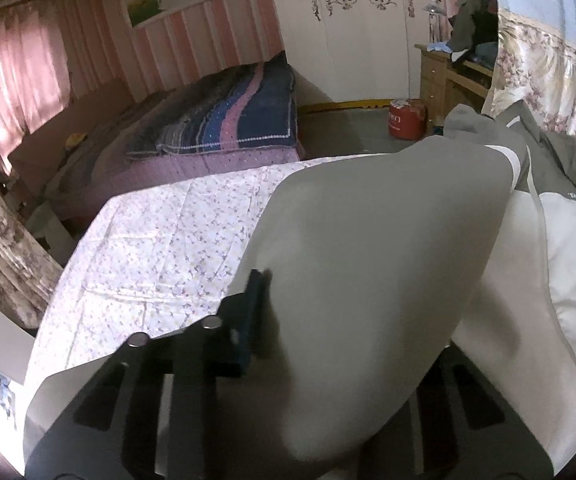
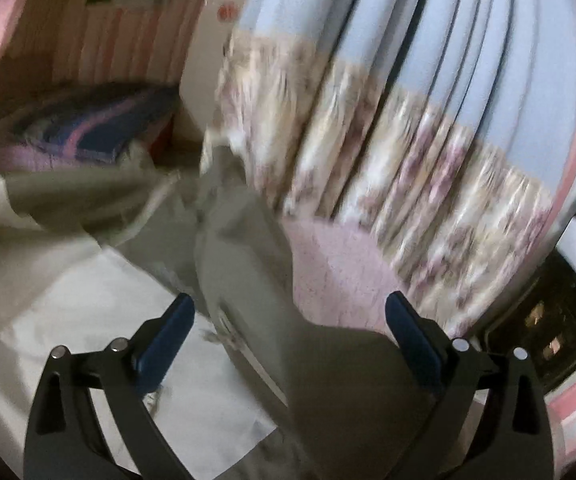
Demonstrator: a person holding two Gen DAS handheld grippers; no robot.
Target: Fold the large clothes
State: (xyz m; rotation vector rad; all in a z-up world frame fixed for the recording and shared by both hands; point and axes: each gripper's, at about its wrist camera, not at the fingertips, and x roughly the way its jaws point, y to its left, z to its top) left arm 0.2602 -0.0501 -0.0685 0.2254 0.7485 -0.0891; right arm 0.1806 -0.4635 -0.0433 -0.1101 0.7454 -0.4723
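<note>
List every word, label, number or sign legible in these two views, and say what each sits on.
None can be read with confidence.
Red container on the floor: a white label with characters, too small and blurred to read.
White wardrobe: round red paper emblems and dark scroll ornaments, no letters made out.
Grey and white garment: a small mark near its right edge, too blurred to read.
Right wrist view: motion blur, nothing legible.

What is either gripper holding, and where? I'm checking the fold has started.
The left gripper appears closed on the grey garment along a raised fold. The right gripper is open, holding nothing.
</note>
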